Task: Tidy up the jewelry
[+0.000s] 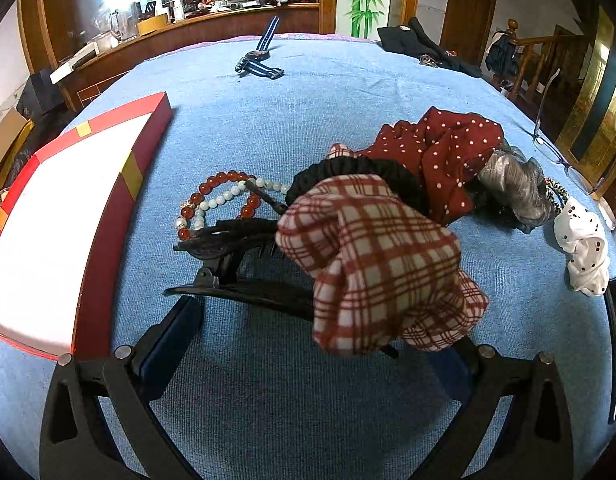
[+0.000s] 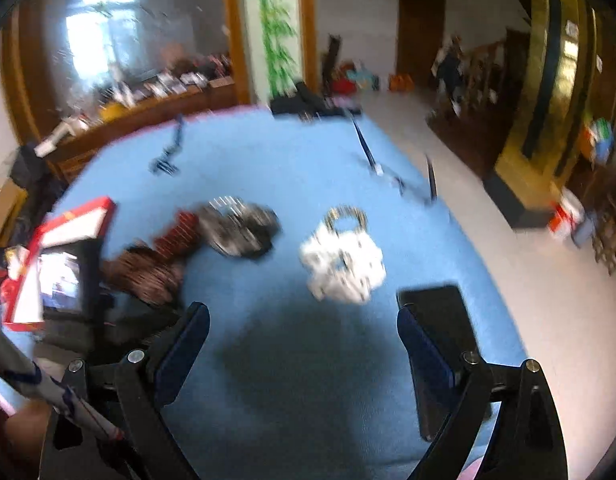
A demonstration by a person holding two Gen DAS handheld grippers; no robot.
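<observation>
The worktop [image 1: 308, 120] wears a blue cloth cover with a matt, finely ribbed, towel-like nap. On it, the plaid scrunchie [image 1: 380, 264] is soft woven cloth, the red polka-dot scrunchie [image 1: 440, 148] is thin and matt, and the grey scrunchie [image 1: 516, 188] has a satin sheen. The red bead bracelet [image 1: 224, 196] looks glossy and glassy; the pale bead bracelet [image 1: 228, 196] is pearly smooth. The black hair claw clip [image 1: 228, 256] is smooth plastic. The red box [image 1: 96, 216] looks like smooth card with a white lining. The left tool [image 1: 316, 340] is matt black plastic with blue pads [image 1: 176, 332] and small metal pins.
</observation>
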